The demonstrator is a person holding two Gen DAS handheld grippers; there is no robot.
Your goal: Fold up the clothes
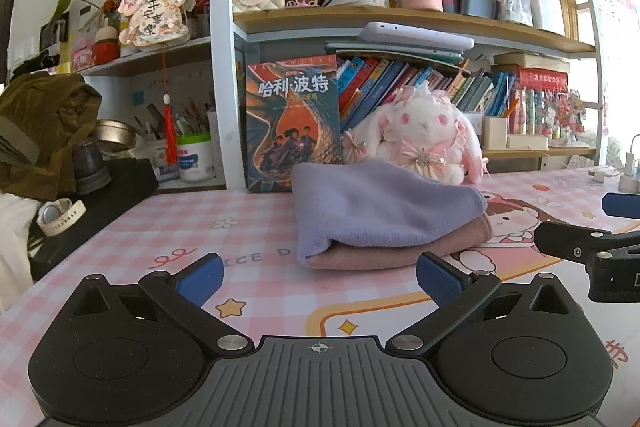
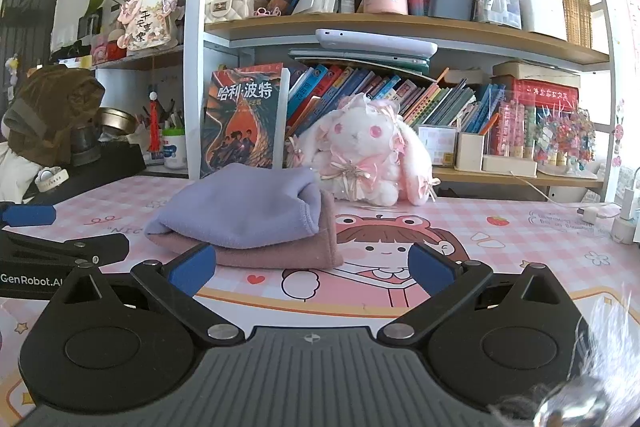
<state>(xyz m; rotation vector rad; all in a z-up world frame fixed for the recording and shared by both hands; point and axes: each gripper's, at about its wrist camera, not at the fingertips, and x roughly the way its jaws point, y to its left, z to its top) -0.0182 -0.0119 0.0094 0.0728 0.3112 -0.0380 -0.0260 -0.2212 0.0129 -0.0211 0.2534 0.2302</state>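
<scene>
A folded lavender cloth (image 1: 376,207) (image 2: 240,211) lies on top of a folded dusty-pink cloth (image 1: 400,253) (image 2: 288,251) on the pink checked desk mat (image 1: 260,291) (image 2: 500,259). My left gripper (image 1: 320,279) stands open just in front of the stack, nothing between its blue pads. My right gripper (image 2: 312,269) is open too, to the right front of the stack, its left pad (image 2: 194,267) close to the pink cloth's edge. Each gripper shows at the side of the other's view: the right one (image 1: 592,247), the left one (image 2: 48,243).
A white and pink plush rabbit (image 1: 424,135) (image 2: 364,151) sits right behind the stack, beside an upright book (image 1: 292,123). Crowded bookshelves (image 1: 400,15) rise behind. A watch (image 1: 60,215) and an olive garment (image 1: 44,123) lie at the left; a charger (image 2: 624,215) at the right.
</scene>
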